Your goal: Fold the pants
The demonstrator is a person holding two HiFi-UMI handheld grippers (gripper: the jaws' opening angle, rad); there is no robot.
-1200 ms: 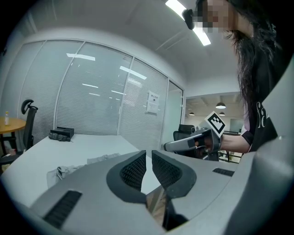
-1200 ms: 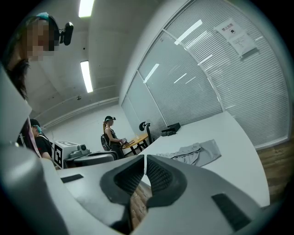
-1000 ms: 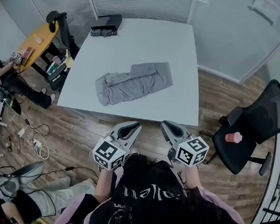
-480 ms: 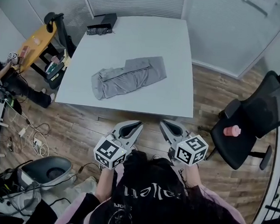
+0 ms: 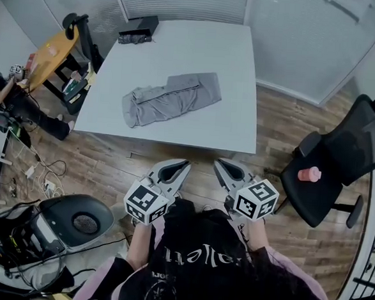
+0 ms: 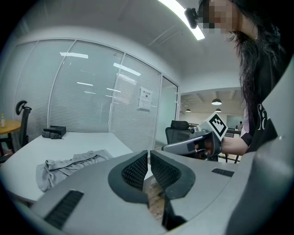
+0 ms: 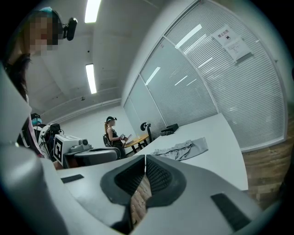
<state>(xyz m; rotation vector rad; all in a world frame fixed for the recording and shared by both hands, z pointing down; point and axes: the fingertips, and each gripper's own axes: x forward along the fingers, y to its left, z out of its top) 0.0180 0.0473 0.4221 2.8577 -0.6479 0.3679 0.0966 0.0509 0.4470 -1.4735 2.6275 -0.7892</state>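
Grey pants [image 5: 170, 99] lie loosely folded and rumpled on the white table [image 5: 221, 126], left of its middle; they also show in the left gripper view [image 6: 69, 165] and the right gripper view [image 7: 183, 149]. Both grippers are held over the wooden floor on the near side of the table, well short of the pants. My left gripper [image 5: 184, 166] is shut with nothing between its pads [image 6: 138, 169]. My right gripper [image 5: 219, 166] is likewise shut and empty. Each gripper shows in the other's view, as the left gripper [image 7: 94, 156] and the right gripper [image 6: 193, 145].
A black box with dark cloth [image 5: 137, 30] sits at the table's far left corner. A black office chair [image 5: 340, 166] with a pink object [image 5: 310, 174] on its seat stands at right. Left of the table are a yellow round table [image 5: 48, 56], a seated person [image 5: 21, 105], cables and equipment [image 5: 54, 230].
The view has drawn back from the table, so the pants sit a little farther away. More of the equipment at lower left has come into view. Both grippers stay shut.
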